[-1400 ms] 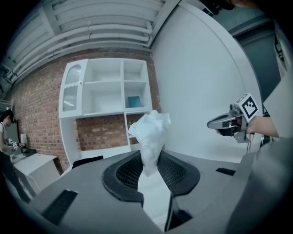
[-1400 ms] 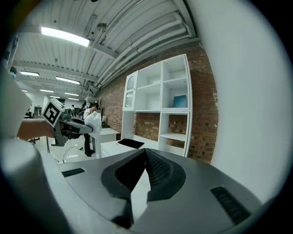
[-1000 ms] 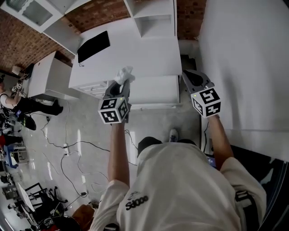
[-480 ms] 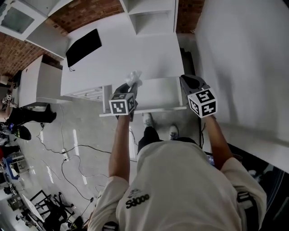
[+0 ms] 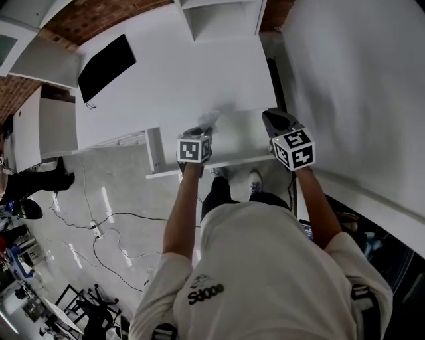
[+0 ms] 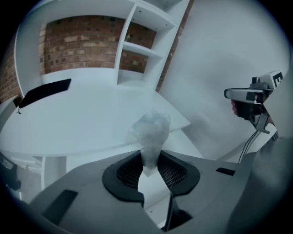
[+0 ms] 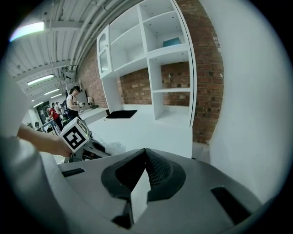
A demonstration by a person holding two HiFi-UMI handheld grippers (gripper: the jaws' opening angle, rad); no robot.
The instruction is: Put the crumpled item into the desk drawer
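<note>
A crumpled, pale, translucent item point(image 6: 150, 131) sticks up from between the pads of my left gripper point(image 6: 149, 161), which is shut on its lower end. In the head view the left gripper point(image 5: 200, 131) holds the crumpled item point(image 5: 212, 119) over the open white desk drawer point(image 5: 242, 141), near its left part. My right gripper point(image 5: 276, 121) hangs at the drawer's right end, and its jaws point(image 7: 145, 154) meet with nothing between them. From the right gripper view the left gripper's marker cube point(image 7: 74, 134) and the crumpled item point(image 7: 115, 147) show at the left.
The white desk point(image 5: 179, 80) carries a black mat point(image 5: 106, 66) at its far left and a white shelf unit point(image 5: 219, 16) at the back. A white wall point(image 5: 358, 86) stands close on the right. Cables point(image 5: 99, 232) lie on the floor at the left.
The left gripper has carried the crumpled item rightward and forward, from the drawer's left front corner to above its inside. The right gripper stayed at the drawer's right end.
</note>
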